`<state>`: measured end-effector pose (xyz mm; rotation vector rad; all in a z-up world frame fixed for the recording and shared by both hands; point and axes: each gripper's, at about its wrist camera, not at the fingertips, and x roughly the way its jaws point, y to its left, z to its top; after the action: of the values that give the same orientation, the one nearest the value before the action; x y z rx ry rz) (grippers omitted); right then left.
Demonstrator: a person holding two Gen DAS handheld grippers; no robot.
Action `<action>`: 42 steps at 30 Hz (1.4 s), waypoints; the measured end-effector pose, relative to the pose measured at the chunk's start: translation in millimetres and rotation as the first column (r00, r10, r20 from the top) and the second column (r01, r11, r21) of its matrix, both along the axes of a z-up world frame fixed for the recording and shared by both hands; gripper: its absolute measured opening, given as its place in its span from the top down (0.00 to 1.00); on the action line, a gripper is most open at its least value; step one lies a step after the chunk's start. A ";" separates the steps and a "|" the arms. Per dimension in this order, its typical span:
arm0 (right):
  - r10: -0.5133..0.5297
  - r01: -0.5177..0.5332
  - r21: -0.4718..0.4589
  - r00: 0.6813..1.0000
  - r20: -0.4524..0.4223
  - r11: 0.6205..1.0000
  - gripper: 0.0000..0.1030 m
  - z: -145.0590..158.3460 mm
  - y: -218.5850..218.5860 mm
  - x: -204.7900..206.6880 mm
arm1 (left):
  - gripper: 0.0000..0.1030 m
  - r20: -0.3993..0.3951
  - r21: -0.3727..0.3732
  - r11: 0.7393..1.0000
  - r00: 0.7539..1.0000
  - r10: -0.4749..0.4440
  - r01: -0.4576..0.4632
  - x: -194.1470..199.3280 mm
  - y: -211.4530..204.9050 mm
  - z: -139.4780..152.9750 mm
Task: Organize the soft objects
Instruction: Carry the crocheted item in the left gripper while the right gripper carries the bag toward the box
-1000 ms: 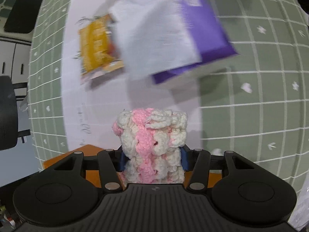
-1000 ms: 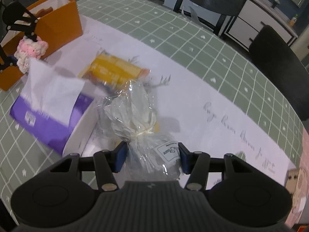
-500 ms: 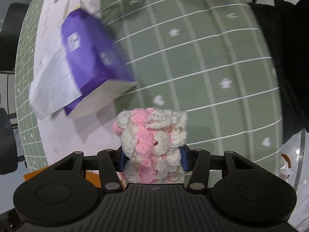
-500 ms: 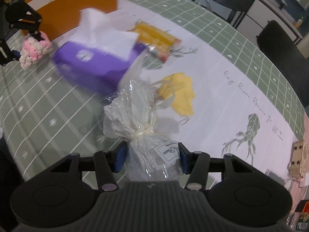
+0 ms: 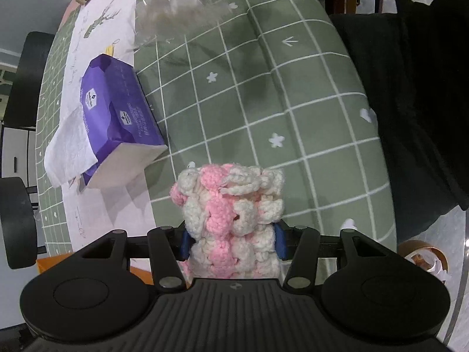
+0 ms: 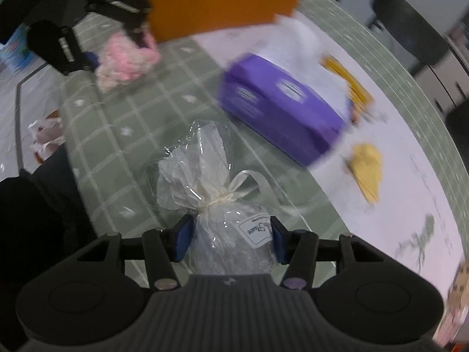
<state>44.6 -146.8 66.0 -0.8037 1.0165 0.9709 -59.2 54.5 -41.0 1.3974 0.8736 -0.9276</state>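
My left gripper (image 5: 231, 242) is shut on a pink-and-white crochet piece (image 5: 231, 205), held above the green checked tablecloth (image 5: 263, 94). It also shows in the right wrist view (image 6: 126, 61), blurred, beside an orange box (image 6: 219, 3). My right gripper (image 6: 228, 242) is shut on a clear cellophane bag (image 6: 205, 176) tied with a cream ribbon, held over the tablecloth. That bag appears blurred at the top of the left wrist view (image 5: 176, 3). A purple tissue box (image 5: 117, 111) with a white tissue sticking out lies on the table between them.
A white paper sheet with drawings (image 5: 99, 29) lies under the tissue box. A yellow cloth (image 6: 366, 164) and a yellow packet (image 6: 348, 85) lie on it. A person in black (image 5: 416, 88) is at the table's edge. Dark chairs (image 6: 410, 35) stand beyond the table.
Both grippers have swung on with their loads. The tissue box has shifted in both views, and the right gripper's bag now shows in the left wrist view.
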 end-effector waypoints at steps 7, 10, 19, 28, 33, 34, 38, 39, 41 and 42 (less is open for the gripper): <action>0.167 -0.168 0.054 0.986 0.031 0.984 0.48 25.5 68.3 -29.0 | 0.43 0.016 -0.070 0.996 0.999 0.051 -0.049 -17.9 27.2 22.1; 0.222 -0.227 0.073 0.972 0.070 0.971 0.48 41.9 95.7 -38.0 | 0.43 0.036 -0.099 0.992 0.995 0.088 -0.084 -21.2 43.5 35.9; 0.316 -0.334 0.103 0.935 0.164 0.937 0.48 95.7 164.7 -34.8 | 0.43 0.095 -0.183 0.965 0.973 0.208 -0.188 -8.8 94.3 91.4; 0.302 -0.355 0.160 0.910 0.285 0.921 0.48 160.6 219.1 -3.2 | 0.43 0.193 -0.261 0.924 0.923 0.333 -0.279 34.6 145.0 157.7; 0.271 -0.347 0.192 0.902 0.337 0.918 0.48 193.2 239.0 22.6 | 0.43 0.226 -0.298 0.899 0.891 0.393 -0.321 66.2 165.5 188.8; 0.264 -0.345 0.196 0.901 0.345 0.918 0.48 197.7 241.3 26.7 | 0.43 0.233 -0.301 0.895 0.885 0.403 -0.328 72.1 167.3 191.5; 0.231 -0.326 0.218 0.900 0.369 0.920 0.48 208.4 254.8 51.6 | 0.43 0.229 -0.340 0.863 0.857 0.461 -0.373 100.0 182.9 202.1; 0.222 -0.319 0.221 0.901 0.372 0.922 0.48 209.1 259.0 58.8 | 0.43 0.221 -0.354 0.851 0.849 0.480 -0.389 109.0 187.8 202.9; 0.203 -0.301 0.228 0.906 0.373 0.926 0.48 207.4 268.2 72.8 | 0.43 0.211 -0.368 0.836 0.838 0.502 -0.408 122.1 194.9 199.9; 0.195 -0.293 0.229 0.908 0.370 0.928 0.48 205.1 272.1 81.0 | 0.43 0.202 -0.372 0.830 0.836 0.510 -0.417 130.0 198.9 196.5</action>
<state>125.6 125.3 271.1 -0.8388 0.4678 1.1149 70.8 253.4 155.5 0.9447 0.7535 -0.4355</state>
